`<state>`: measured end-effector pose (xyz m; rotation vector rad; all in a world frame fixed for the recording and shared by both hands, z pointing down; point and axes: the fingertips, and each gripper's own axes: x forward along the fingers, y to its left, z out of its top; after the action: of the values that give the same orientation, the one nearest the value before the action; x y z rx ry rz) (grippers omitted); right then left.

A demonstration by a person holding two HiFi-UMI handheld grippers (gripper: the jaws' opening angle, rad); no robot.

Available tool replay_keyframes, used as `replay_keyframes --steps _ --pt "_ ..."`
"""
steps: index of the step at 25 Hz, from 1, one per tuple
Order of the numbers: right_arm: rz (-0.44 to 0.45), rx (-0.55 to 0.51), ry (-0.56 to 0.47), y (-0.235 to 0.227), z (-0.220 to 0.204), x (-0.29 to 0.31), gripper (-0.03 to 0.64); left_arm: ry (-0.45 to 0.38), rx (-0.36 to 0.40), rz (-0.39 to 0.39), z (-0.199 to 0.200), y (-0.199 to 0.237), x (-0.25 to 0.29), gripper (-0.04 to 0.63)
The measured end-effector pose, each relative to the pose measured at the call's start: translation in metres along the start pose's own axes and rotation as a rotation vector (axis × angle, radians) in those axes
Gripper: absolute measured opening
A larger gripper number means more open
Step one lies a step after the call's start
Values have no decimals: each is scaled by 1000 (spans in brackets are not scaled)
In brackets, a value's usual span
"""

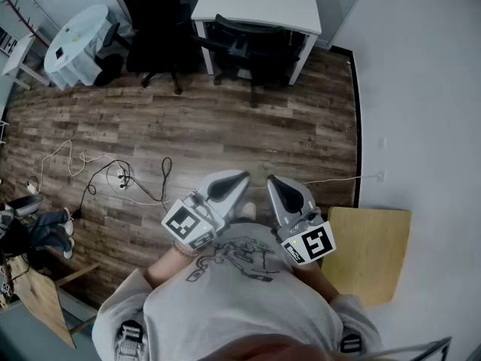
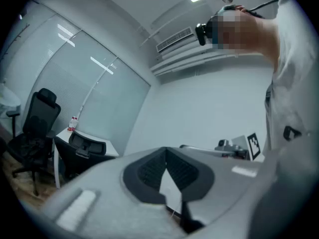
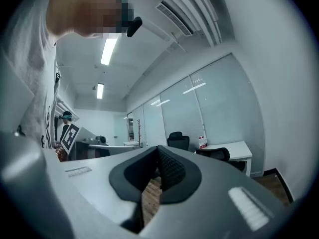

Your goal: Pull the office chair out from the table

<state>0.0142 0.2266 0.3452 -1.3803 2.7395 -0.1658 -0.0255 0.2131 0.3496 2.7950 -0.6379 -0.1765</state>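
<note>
The left gripper (image 1: 239,179) and right gripper (image 1: 275,182) are both clenched, jaws together. The office chair (image 1: 242,49) sits well ahead of them, tucked under the surface (image 1: 263,2).

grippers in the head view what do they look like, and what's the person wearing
The left gripper and the right gripper are light grey shells tapering to rounded tips, with black ribbed pads. Each carries a cube of black-and-white square markers. The person wears a light grey long-sleeved top with a dark print.

Black office chair (image 1: 242,45) — white table (image 1: 259,2)
</note>
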Motion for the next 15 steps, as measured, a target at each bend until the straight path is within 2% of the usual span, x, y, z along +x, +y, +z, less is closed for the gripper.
replay_keyframes --steps 15 --pt "17 -2 -17 -27 10 -4 6 2 6 6 0 0 28 2"
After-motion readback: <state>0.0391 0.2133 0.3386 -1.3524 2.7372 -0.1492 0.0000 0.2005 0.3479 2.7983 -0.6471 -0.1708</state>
